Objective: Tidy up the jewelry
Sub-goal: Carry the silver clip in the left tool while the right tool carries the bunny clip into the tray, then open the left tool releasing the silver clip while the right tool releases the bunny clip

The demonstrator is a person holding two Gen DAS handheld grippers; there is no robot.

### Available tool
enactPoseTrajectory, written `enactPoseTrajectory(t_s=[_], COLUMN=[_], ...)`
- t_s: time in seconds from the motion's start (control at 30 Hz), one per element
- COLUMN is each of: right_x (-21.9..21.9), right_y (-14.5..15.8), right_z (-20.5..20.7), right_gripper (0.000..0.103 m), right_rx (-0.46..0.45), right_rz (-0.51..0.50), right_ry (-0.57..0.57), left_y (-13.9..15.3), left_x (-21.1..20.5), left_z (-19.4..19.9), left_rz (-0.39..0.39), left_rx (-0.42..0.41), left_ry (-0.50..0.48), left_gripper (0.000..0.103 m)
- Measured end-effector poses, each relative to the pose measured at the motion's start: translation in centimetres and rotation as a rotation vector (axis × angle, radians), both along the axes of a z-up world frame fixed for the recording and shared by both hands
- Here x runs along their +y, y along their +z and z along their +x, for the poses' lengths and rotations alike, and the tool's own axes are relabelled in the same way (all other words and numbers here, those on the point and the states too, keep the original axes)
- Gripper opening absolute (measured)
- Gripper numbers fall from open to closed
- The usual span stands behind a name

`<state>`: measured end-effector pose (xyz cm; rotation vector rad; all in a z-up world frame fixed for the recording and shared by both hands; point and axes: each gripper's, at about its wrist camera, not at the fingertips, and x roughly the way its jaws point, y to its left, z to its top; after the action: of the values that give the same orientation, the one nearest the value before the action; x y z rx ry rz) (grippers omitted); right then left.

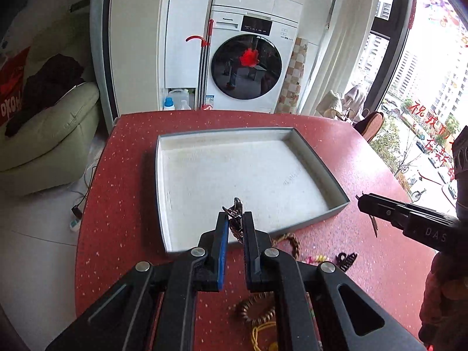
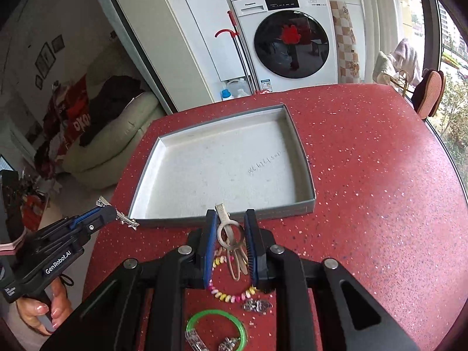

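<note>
A shallow grey tray with a white lining (image 1: 336, 187) (image 2: 307, 201) lies on the red speckled table. My left gripper (image 1: 235, 218) is shut on a silver jewelled hair clip (image 1: 237, 204), held over the tray's near edge; it also shows in the right wrist view (image 2: 125, 219). My right gripper (image 2: 231, 219) is shut on a beige metal hair clip (image 2: 225, 222), just short of the tray's near wall. In the left wrist view the right gripper (image 1: 362, 200) comes in from the right, with the clip hanging under it.
On the table near me lie a pastel coil bracelet (image 2: 231, 295), a green bangle (image 2: 216, 316), small silver pieces (image 2: 257, 305), a brown braided bracelet (image 1: 292, 241), a black claw clip (image 1: 346, 260) and a coiled brown band (image 1: 257, 310). A washing machine (image 1: 248, 67) stands behind the table.
</note>
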<state>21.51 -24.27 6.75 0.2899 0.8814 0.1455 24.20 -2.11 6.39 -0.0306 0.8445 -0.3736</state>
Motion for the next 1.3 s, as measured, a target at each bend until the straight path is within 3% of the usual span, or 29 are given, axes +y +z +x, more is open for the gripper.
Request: enactPoseTrajectory(t_s=[0.2, 0.47, 0.73, 0.9, 0.93, 1.07, 1.1, 1.13, 1.2, 1.23, 1.3], right_x=[0.4, 0.3, 0.5, 0.5, 0.6, 0.5, 0.4, 0.3, 0.1, 0.0, -0.1], right_y=[-1.2, -4.6, -8.1, -8.8, -8.8, -8.1, -7.7, -7.4, -6.6, -6.2, -5.5], right_z=[5.9, 12.3, 14.1, 13.7, 13.7, 13.1, 12.8, 12.6, 11.9, 11.5, 10.7], right_gripper=[0.021, 0.021, 0.021, 0.022, 0.024, 0.051, 0.052, 0.054, 0.062, 0.066, 0.068], right_rx=[0.024, 0.088, 0.15, 0.149, 0.148, 0.141, 0.131, 0.122, 0.107, 0.098, 0.078], right_rz=[-0.002, -0.02, -0.053, -0.059, -0.063, -0.045, -0.038, -0.033, -0.014, -0.006, 0.0], right_ry=[0.01, -0.013, -0.037, -0.045, -0.038, -0.042, -0.046, -0.049, -0.055, -0.056, -0.058], left_y=[-1.2, -6.2, -8.4, -9.6, -9.7, -9.5, -9.3, -9.1, -8.6, -8.2, -7.1], left_x=[-1.9, -3.3, -4.4, -5.0, -5.1, -4.8, -4.6, -4.6, -4.5, -4.3, -4.1], left_z=[5.6, 11.4, 12.6, 12.8, 12.7, 12.5, 12.4, 12.3, 12.0, 11.7, 11.0], left_rz=[0.031, 0.098, 0.152, 0.203, 0.212, 0.194, 0.186, 0.184, 0.175, 0.168, 0.155], left_rx=[-0.002, 0.064, 0.074, 0.091, 0.091, 0.106, 0.102, 0.096, 0.083, 0.063, 0.011], left_ry=[0.012, 0.042, 0.04, 0.055, 0.062, 0.077, 0.079, 0.084, 0.09, 0.101, 0.113], left_gripper=[0.027, 0.027, 0.028, 0.028, 0.028, 0.028, 0.028, 0.031, 0.069, 0.097, 0.101])
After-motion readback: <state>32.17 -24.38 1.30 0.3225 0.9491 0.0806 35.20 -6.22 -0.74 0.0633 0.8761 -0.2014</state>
